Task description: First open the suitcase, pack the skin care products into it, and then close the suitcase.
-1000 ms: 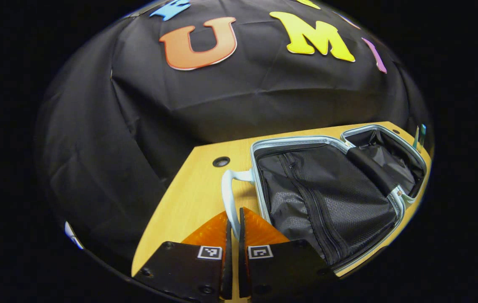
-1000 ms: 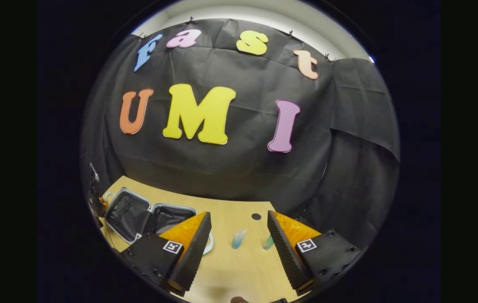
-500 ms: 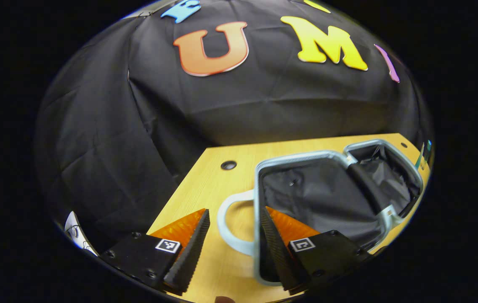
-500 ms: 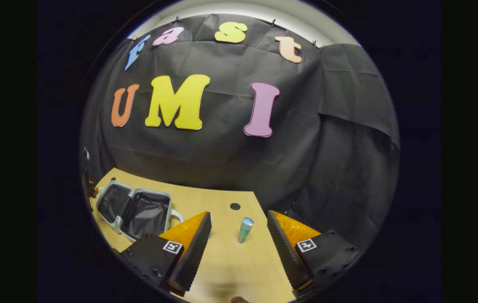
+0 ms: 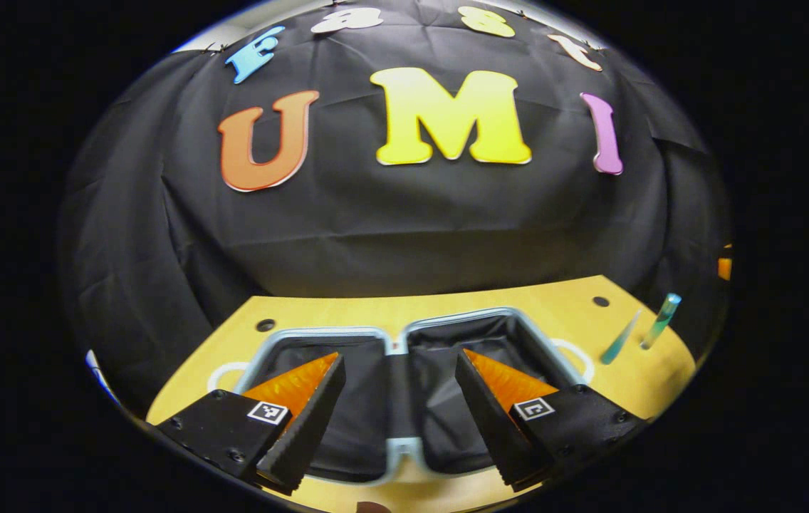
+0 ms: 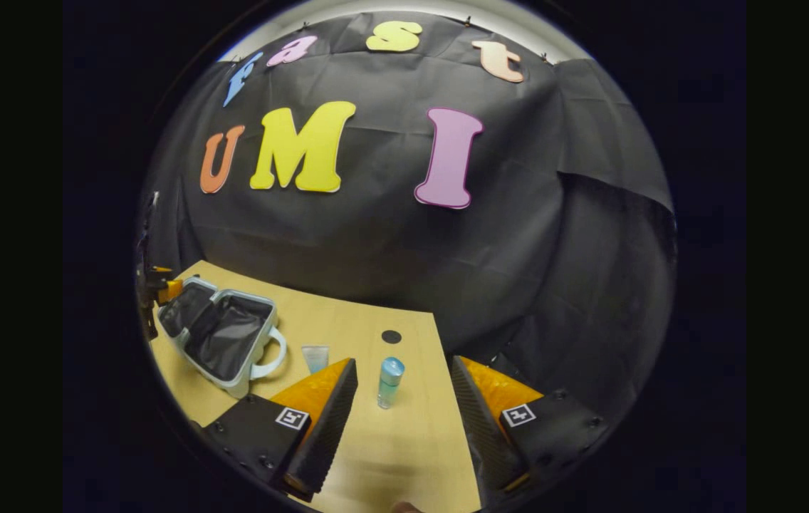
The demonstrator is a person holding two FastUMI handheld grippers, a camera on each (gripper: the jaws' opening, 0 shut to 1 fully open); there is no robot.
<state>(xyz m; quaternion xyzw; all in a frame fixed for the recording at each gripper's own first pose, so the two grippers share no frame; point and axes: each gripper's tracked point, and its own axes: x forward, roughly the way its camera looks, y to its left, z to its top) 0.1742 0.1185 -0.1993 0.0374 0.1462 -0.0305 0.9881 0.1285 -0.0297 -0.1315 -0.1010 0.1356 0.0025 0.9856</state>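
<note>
The small suitcase (image 5: 440, 356) lies open flat on the wooden table (image 5: 447, 303), pale blue rim up, both halves lined in black. My left gripper (image 5: 399, 358) hovers open just above its near edge, one finger over each half, holding nothing. A blue-green bottle (image 5: 661, 320) stands to the right of the case, with a flat tube (image 5: 618, 339) beside it. In the right gripper view the bottle (image 6: 389, 382) stands upright a little ahead of my open right gripper (image 6: 403, 362), roughly centred on its gap. The tube (image 6: 315, 356) stands between the bottle and the suitcase (image 6: 216, 335).
Looped handles stick out from both ends of the case (image 5: 223, 374) (image 5: 577, 358). Cable holes (image 5: 265, 325) (image 6: 392, 336) sit near the table's back edge. Black cloth hangs close behind. The left gripper (image 6: 159, 288) shows beyond the case at the far left.
My left gripper let go of the suitcase handle, opened, and swung round to face the open case from its long side. The right gripper turned toward the bottle, which now appears between its fingers.
</note>
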